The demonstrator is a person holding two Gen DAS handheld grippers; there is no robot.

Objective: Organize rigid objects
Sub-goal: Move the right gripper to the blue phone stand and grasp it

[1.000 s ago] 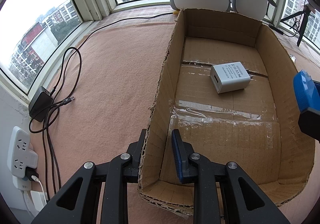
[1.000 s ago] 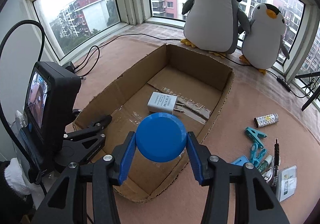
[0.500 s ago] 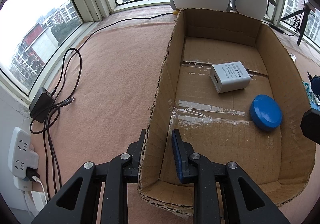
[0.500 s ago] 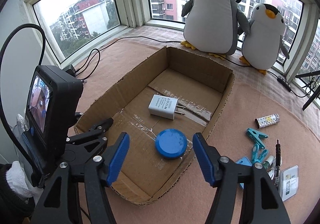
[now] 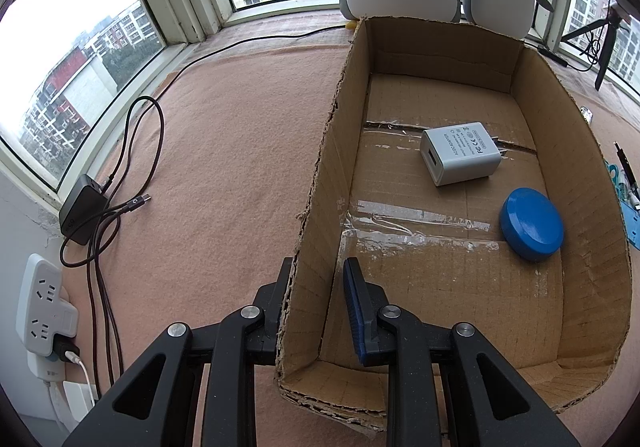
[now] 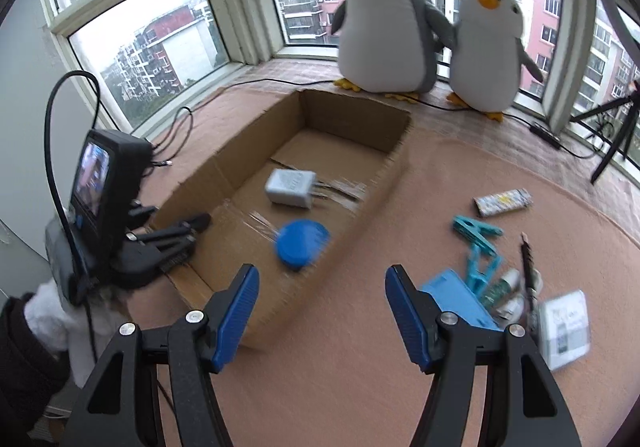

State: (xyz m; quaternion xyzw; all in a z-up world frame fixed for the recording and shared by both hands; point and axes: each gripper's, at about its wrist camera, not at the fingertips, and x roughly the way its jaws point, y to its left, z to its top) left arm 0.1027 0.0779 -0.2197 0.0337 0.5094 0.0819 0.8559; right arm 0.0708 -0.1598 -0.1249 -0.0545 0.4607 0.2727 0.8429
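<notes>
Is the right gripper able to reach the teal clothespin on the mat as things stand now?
Probably yes. The right gripper is open and empty, and the teal clothespin lies on open mat outside the cardboard box, nothing lying between them.

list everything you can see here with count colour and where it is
cardboard box: 1, brown, on the pink cloth
charger: 1, white, inside box
round lid: 1, blue, inside box near charger
plush penguins: 2, grey-white, by window behind box
clothes pegs: teal, count unclear, on cloth right of box
power strip: 1, white, far left
left claw: black, shut on box wall
right claw: blue pads, open, empty
</notes>
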